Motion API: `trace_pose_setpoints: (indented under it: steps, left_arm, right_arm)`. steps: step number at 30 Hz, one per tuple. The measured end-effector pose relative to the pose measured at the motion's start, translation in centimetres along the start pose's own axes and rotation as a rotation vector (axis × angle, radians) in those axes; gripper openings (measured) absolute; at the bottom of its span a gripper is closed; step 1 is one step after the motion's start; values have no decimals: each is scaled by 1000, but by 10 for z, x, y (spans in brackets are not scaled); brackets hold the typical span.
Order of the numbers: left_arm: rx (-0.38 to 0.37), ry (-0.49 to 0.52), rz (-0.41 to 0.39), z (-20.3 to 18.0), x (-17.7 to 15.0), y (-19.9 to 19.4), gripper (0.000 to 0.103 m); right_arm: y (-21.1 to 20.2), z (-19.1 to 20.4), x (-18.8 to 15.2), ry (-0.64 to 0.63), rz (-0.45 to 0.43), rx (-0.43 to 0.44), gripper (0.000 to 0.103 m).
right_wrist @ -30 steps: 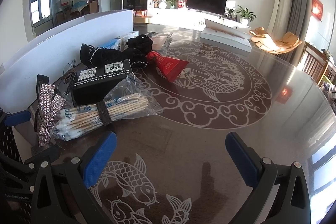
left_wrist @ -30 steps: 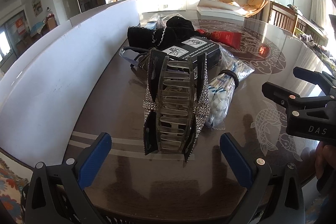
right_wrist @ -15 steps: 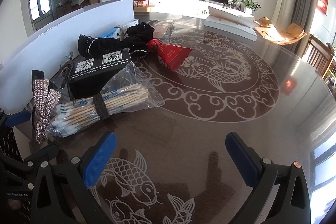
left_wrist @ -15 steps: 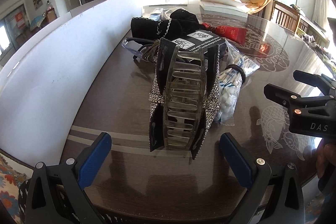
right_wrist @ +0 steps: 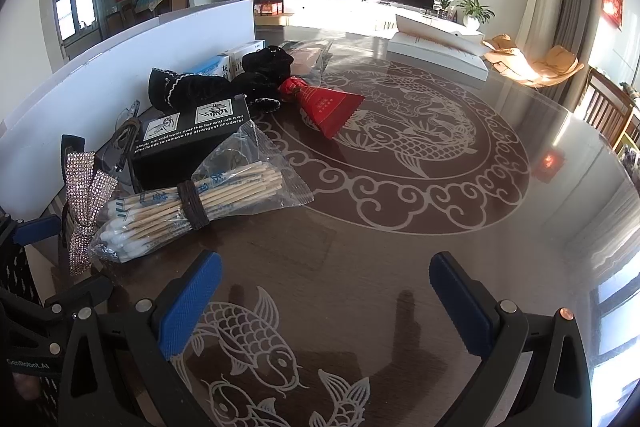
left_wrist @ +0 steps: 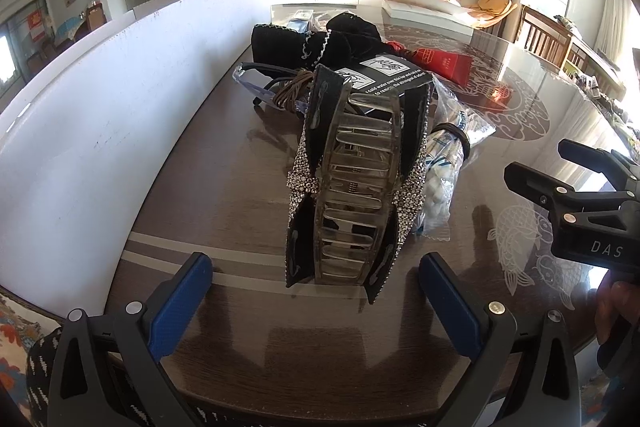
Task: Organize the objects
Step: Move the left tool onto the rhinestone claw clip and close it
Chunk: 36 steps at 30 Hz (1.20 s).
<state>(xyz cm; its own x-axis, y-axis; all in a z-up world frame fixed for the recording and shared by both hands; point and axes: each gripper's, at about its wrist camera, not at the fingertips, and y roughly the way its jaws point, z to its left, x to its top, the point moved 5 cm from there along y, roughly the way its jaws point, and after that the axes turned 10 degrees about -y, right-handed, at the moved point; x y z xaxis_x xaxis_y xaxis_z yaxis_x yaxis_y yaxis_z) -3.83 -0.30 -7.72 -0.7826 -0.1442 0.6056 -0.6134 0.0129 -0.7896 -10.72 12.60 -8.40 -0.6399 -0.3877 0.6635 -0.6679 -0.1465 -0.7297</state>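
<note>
Both hand-held grippers are released, blue pads spread wide with nothing between them: the left hand-held gripper (left_wrist: 314, 289) sits low over the counter (left_wrist: 224, 163) with the rhinestone hair claw (left_wrist: 352, 183) standing just ahead of its gap, not touched by either pad, and the right hand-held gripper (right_wrist: 326, 293) hovers over the fish pattern inlaid in the counter top. Only the left wrist view shows the claw's clear toothed spine and the white partition (left_wrist: 100, 99) running along its left; the right wrist view sees merely the claw's sparkling bow at its far left edge, yet lays open the whole spread beyond. From left to right there lie the clear plastic bag of cotton swabs (right_wrist: 188, 203), bundled by a dark band inside it, the black box (right_wrist: 192, 135) with white lettering behind the bag, the black lace-trimmed fabric (right_wrist: 208, 87), and the red pouch (right_wrist: 332, 107) on the round dragon motif. Against a second ago, the claw looms larger and nearer to the left pads, while the right view has barely shifted.
</note>
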Motion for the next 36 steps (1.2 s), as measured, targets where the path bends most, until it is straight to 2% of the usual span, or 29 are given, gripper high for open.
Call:
trace_pose_setpoints:
  steps: [8,17,36]
  left_arm:
    - [-3,5,3,3,1,0,103]
    - [30,-44,5,31,6,2,103]
    - [16,-26,9,26,6,3,103]
  right_arm:
    - [3,-1,0,3,18,8,103]
    - [12,-6,-3,44,63,25,103]
    - [18,-7,-3,55,91,34,103]
